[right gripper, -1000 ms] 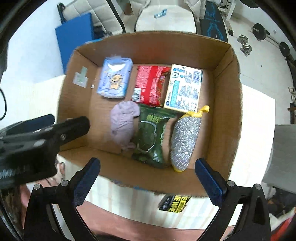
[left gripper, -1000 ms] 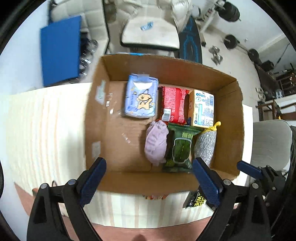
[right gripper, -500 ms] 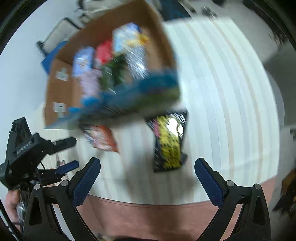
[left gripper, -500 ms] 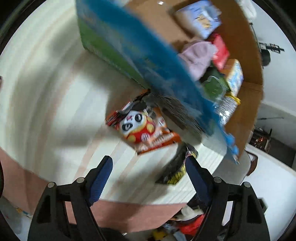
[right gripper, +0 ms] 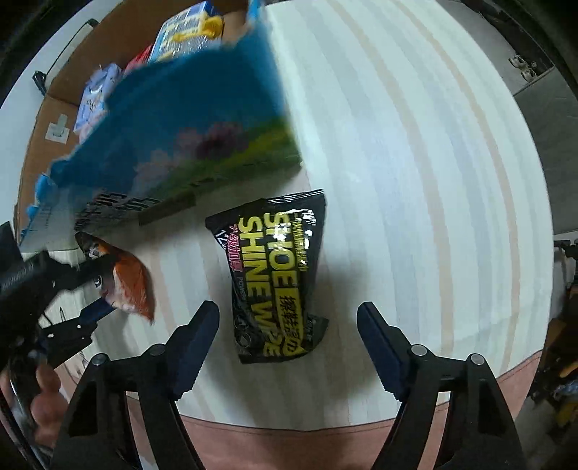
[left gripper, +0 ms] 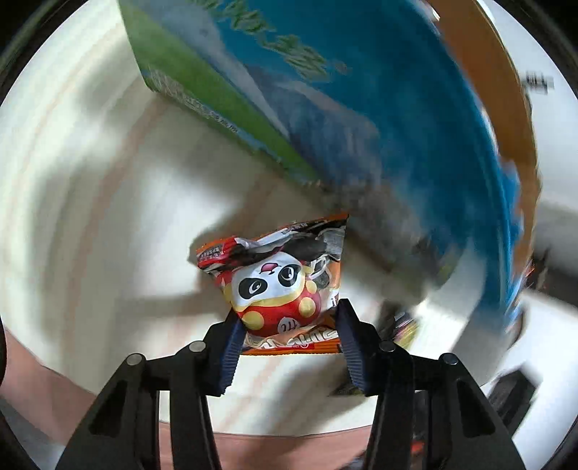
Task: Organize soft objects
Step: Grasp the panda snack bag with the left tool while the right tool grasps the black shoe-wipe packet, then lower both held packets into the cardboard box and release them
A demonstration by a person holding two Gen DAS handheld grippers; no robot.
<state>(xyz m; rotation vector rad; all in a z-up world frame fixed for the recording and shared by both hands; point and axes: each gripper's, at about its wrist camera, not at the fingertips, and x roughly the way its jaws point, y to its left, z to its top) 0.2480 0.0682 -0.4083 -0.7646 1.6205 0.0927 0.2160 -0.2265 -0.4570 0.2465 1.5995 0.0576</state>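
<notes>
An orange and red snack packet with a panda face (left gripper: 281,285) lies on the striped tablecloth. My left gripper (left gripper: 287,325) is shut on its near end; it also shows in the right wrist view (right gripper: 124,285). A black "Shoe Shine Wipe" pack (right gripper: 278,274) lies on the cloth in the right wrist view. My right gripper (right gripper: 287,325) is open just above its near end, a finger on either side. The cardboard box (right gripper: 39,126) with a blue and green printed outer wall (left gripper: 361,108) stands just behind both packs.
Inside the box I see a light blue pack (right gripper: 92,99), a blue and white carton (right gripper: 180,32) and a yellow-tagged scourer (right gripper: 211,25). The left gripper and the hand holding it (right gripper: 39,397) are at the left of the right wrist view. The table edge (right gripper: 289,430) runs close below.
Both grippers dropped from above the box to the cloth in front of it. The left gripper closed on the panda packet. The right gripper came down over the black wipe pack.
</notes>
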